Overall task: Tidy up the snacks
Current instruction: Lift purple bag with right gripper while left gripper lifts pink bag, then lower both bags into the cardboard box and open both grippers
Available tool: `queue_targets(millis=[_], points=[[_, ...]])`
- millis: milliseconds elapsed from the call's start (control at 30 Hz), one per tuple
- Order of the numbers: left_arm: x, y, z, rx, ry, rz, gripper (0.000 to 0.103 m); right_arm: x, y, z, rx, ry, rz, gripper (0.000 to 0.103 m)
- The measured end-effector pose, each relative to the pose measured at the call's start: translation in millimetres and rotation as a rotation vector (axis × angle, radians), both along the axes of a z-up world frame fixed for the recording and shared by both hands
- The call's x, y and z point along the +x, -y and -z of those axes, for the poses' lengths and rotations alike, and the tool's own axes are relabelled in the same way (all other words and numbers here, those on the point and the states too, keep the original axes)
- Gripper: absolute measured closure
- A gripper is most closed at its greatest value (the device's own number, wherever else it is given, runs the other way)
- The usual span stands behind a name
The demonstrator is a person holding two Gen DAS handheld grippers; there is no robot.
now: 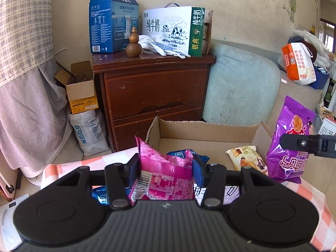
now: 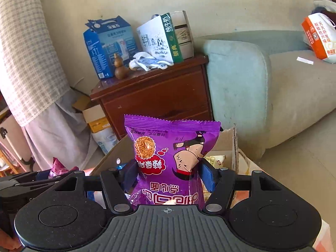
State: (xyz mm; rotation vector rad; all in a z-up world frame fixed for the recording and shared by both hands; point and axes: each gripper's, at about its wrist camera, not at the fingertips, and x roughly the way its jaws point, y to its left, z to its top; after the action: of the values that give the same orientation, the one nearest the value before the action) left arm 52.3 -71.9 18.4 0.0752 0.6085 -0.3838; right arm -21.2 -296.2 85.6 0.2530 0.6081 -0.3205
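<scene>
My left gripper [image 1: 166, 168] is shut on a pink snack packet [image 1: 166, 174] and holds it upright just in front of an open cardboard box [image 1: 201, 128]. Inside the box lie a blue packet [image 1: 178, 153] and a beige packet [image 1: 247, 157]. My right gripper [image 2: 168, 176] is shut on a purple noodle snack bag [image 2: 170, 153], upright above the same box [image 2: 227, 140]. In the left wrist view the purple bag [image 1: 292, 142] hangs at the box's right end, with the right gripper's finger [image 1: 302, 142] across it.
A brown wooden cabinet [image 1: 153, 90] stands behind the box, with milk cartons, a wooden gourd [image 1: 133, 44] and gloves on top. A pale blue sofa [image 2: 262, 88] is to the right. The box sits on a pink checked tablecloth [image 1: 61, 170]. Cardboard boxes and bags stand left of the cabinet.
</scene>
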Motion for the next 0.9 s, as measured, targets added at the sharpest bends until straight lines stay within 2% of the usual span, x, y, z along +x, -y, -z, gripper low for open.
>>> queue_targets(millis=[167,500,533,633,667,733,900], points=[[14,17,2,-0.031,-0.009,0.017,0.054,5,9,2,-0.017,0.000,0.039,0.040],[44,58,14,-0.052,-0.027,0.055,0.051,16,27,14,0.026,-0.006,0.124,0.040],[46,61,17,-0.055,-0.030,0.057,0.048,18,29,16,0.030,-0.008,0.133,0.040],[49,67,24,-0.050,-0.040,0.038,0.025,21,30,23,0.035,-0.020,0.150,0.039],[48,67,24,-0.055,-0.039,0.030,0.022,21,31,24,0.042,-0.024,0.154,0.036],[49,66,23,-0.064,-0.048,0.030,0.022,21,33,25,0.057,-0.023,0.160,0.033],[46,60,15,-0.048,-0.050,0.020,0.019,19,32,24,0.056,-0.025,0.158,0.033]])
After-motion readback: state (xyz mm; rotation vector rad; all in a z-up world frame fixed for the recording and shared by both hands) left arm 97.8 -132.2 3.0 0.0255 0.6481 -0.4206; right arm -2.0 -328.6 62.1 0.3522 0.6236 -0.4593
